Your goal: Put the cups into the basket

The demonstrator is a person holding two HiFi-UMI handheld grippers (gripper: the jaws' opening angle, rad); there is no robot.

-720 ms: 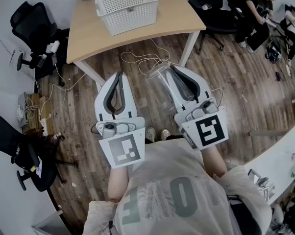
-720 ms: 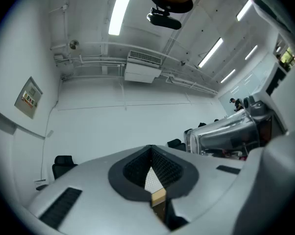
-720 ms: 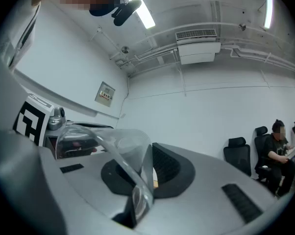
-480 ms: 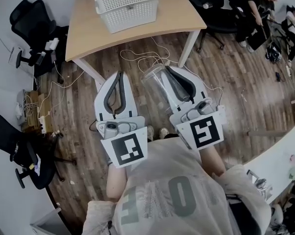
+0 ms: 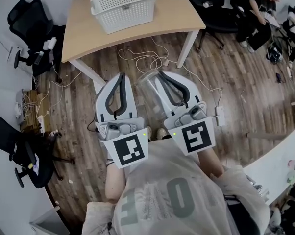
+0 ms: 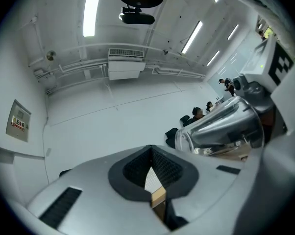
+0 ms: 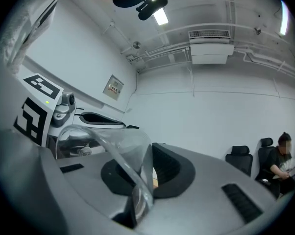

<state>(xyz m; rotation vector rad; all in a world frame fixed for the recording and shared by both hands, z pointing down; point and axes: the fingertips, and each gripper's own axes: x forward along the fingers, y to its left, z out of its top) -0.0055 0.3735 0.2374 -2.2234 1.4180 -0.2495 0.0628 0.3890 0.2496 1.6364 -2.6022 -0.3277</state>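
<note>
Clear plastic cup (image 5: 147, 86), the only one in sight, is pinched by its thin wall in the right gripper (image 5: 163, 78). It hangs over the wood floor, well apart from the single white basket (image 5: 130, 18) up on the one table (image 5: 84, 33). Left gripper (image 5: 120, 77) is clenched on nothing. Two grippers, one load. The danger, I'd say: that slick wall slips or buckles under the squeeze during the carry, and down it goes.
</note>
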